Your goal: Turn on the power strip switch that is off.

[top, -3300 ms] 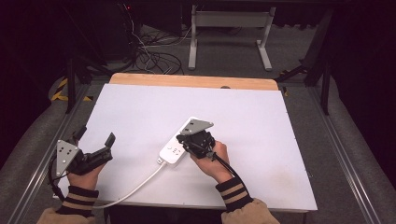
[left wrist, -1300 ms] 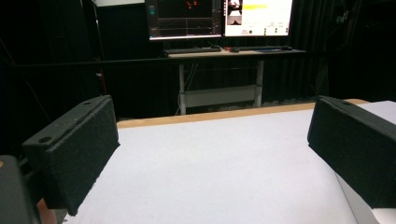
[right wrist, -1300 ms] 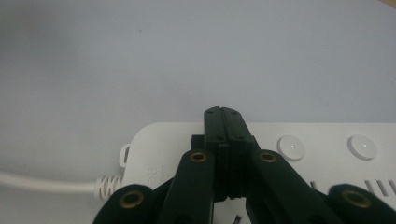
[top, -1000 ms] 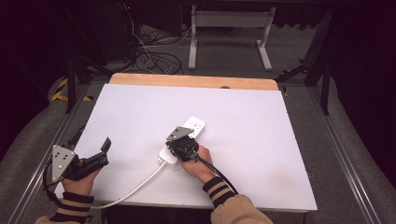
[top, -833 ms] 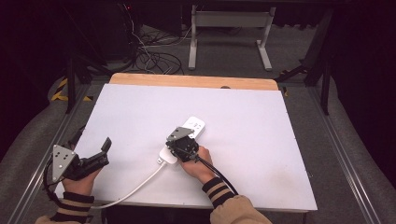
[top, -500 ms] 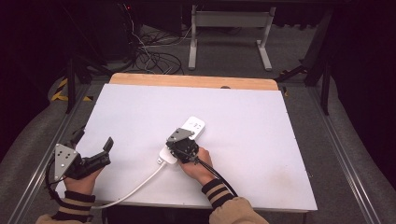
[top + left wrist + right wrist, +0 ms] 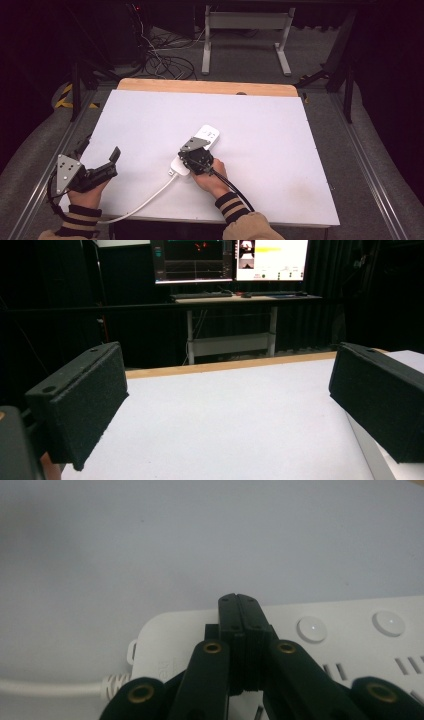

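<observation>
since the look three seconds back, my right tongs (image 7: 192,159) have slid from the far half of the power strip (image 7: 207,135) down toward its cord end, and my left hand (image 7: 82,197) has dropped lower at the near-left corner; over the last second almost nothing has shifted.

the strip lies a little left of centre on the white surface (image 7: 260,125), its long axis running from about 7 o'clock to 1 o'clock, with the cord (image 7: 145,202) leaving the 7 o'clock end and trailing off the near edge. my right tongs are pressed together with nothing between them, tips resting over the strip's top face near that cord end. in the right gripper view the round buttons (image 7: 311,629) sit toward 2 o'clock of the tips, so i judge any press means nudging that way along the strip. the right hand is by far the nearer one.

my left tongs (image 7: 97,160) are spread wide and empty, off at 9 o'clock of the strip, well apart from it.

whether the tips actually touch the casing i cannot tell, and my hand hides the strip's middle in the high view.
</observation>
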